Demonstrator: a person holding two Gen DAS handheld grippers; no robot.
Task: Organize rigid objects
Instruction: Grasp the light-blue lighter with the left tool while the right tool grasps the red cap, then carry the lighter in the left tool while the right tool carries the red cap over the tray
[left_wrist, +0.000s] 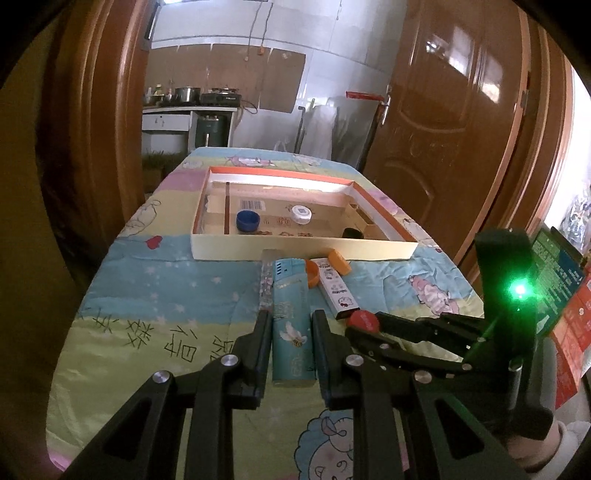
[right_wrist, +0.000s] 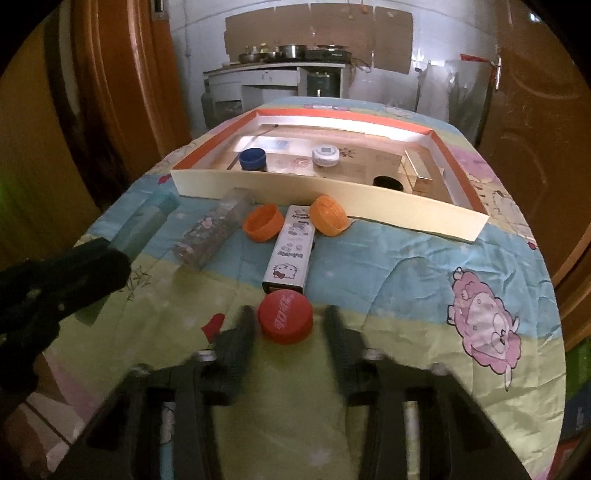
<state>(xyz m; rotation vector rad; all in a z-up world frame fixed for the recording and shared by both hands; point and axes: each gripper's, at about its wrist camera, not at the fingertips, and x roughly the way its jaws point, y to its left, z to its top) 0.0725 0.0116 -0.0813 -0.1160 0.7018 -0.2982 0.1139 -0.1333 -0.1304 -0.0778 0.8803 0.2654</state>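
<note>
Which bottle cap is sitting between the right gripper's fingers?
The red cap. It lies on the blanket between the right gripper fingers, while the two orange caps lie farther off, by the cardboard tray.

Counter (right_wrist: 406, 258) right of the white box (right_wrist: 290, 251) lies bare up to the tray wall (right_wrist: 369, 206). Left approach is crowded: orange caps (right_wrist: 261, 223), clear tube (right_wrist: 212, 232), teal box (left_wrist: 291, 332). Red cap (right_wrist: 285, 321) sits just before the white box's near end.

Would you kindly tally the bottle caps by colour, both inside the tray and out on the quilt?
Orange plastic caps: 2
Red plastic cap: 1
Blue plastic cap: 1
White plastic cap: 1
Black plastic cap: 1
Total: 6
</note>
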